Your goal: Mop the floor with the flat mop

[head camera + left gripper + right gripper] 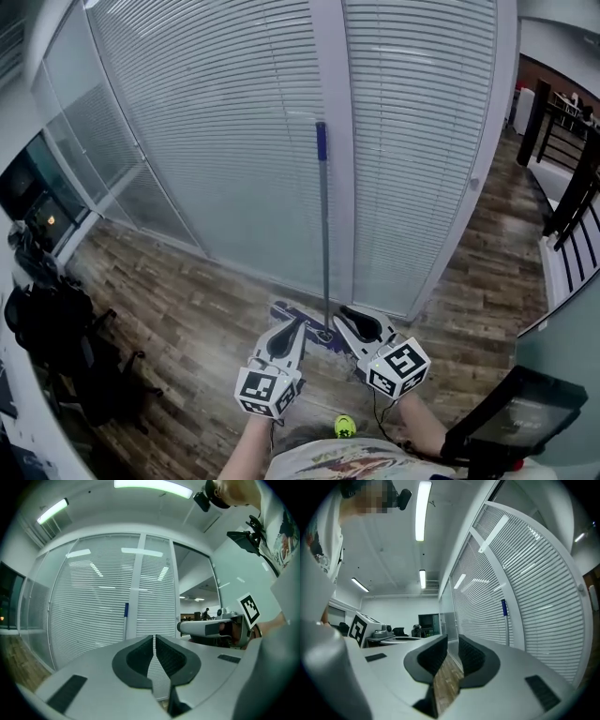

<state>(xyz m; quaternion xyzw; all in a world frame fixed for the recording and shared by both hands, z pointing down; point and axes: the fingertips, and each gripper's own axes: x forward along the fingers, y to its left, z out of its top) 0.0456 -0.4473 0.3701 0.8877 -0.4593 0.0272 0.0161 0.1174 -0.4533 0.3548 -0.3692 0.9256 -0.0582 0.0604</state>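
The biggest thing in front of me is the glass partition wall hung with white horizontal blinds (216, 141), which fills most of the head view and curves away to both sides. Below it runs the brown wood-plank floor (169, 300). A clump of black office chairs and bags (56, 337) sits at its left edge, and a black stair railing (572, 187) stands far off to the right. The flat mop with a slim grey metal pole (324, 253) stands nearly upright against the partition's white post. Its blue grip (321, 141) is at the top, and its purple flat head (286, 311) rests on the floor at the foot of the wall. Both tools point level at it from just short of that head, one on either side of the pole, and neither touches it. The left hand-held gripper (298, 323) has its dark ribbed pads closed to a hairline slit with nothing in them. The right hand-held gripper (345, 314) is likewise closed and empty, with only floor showing through the thin gap. Near my body, a yellow-green shoe tip (344, 427) pokes out between my forearms.
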